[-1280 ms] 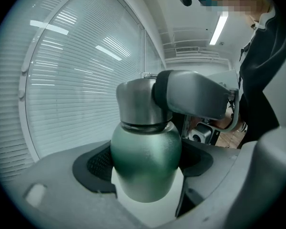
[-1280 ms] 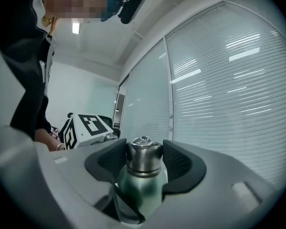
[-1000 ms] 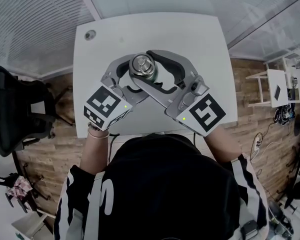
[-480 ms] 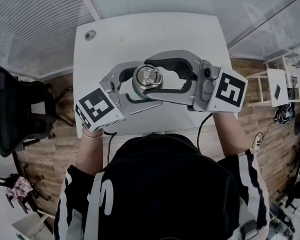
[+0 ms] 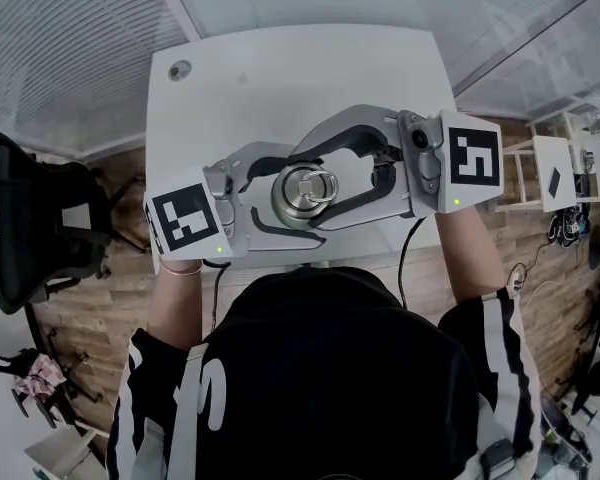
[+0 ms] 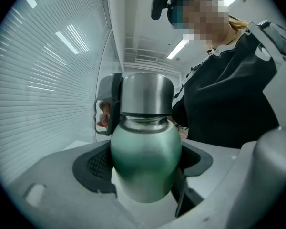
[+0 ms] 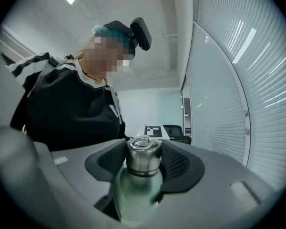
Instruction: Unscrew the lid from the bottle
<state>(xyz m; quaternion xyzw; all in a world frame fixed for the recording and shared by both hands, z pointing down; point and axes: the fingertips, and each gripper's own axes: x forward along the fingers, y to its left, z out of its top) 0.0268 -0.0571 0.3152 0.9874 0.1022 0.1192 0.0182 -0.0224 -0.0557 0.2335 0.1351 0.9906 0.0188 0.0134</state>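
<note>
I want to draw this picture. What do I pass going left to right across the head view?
Chair → left cube → lid → right cube → white stand.

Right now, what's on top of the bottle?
A steel lid with a ring handle, seated on the green bottle. The right claw clamps its sides. The bottle's mouth under it is covered; contents cannot be seen.
</note>
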